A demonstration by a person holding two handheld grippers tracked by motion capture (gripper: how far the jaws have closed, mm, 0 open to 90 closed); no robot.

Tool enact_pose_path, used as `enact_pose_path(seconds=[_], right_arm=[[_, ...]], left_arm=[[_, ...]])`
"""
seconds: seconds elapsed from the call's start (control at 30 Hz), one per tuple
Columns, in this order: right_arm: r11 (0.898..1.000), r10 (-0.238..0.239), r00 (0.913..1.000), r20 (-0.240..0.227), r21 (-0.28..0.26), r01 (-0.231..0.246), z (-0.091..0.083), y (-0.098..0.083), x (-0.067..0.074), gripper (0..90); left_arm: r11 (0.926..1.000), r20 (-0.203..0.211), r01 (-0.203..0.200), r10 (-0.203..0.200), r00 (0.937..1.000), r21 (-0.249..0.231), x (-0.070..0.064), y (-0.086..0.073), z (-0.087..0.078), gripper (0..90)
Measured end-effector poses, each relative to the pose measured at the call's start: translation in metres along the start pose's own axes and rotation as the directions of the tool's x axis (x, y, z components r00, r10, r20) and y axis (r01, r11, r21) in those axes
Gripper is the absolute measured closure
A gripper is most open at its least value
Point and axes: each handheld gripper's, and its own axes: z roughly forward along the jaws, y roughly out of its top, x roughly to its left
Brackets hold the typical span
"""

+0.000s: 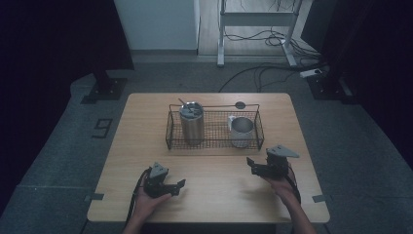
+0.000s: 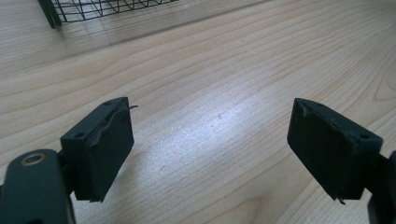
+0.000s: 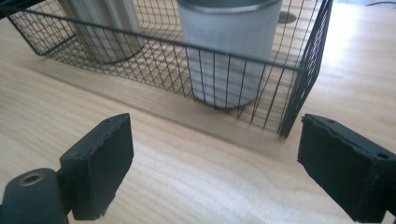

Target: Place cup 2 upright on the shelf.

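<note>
A black wire basket (image 1: 214,145) stands on the far half of the wooden table (image 1: 219,195). In it a tall steel tumbler (image 1: 192,126) stands at the left and a white mug (image 1: 241,131) at the right. My left gripper (image 1: 178,185) rests low at the near left, jaws apart over bare wood (image 2: 210,144), nothing between them. My right gripper (image 1: 250,163) hovers just in front of the basket's right corner. Its jaws stand apart and empty (image 3: 215,163), facing the mug (image 3: 229,51) behind the mesh (image 3: 224,56), with the tumbler (image 3: 102,28) at the far left.
A small dark round disc (image 1: 240,105) lies on the table behind the basket. Past the table, a white desk frame (image 1: 221,34) and loose cables (image 1: 263,73) sit on the floor. Bare wood stretches between my two hands.
</note>
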Motion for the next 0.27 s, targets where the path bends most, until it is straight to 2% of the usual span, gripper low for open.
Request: enact_pose_path(seconds=[0.27], right_arm=[[1.000, 0.005, 1.0000, 0.002, 0.006, -0.005, 0.0016, -0.0053, -0.0003, 12.0]], left_arm=[[0.9999, -0.008, 0.011, -0.011, 0.9999, -0.005, 0.0029, -0.0011, -0.0010, 14.8]])
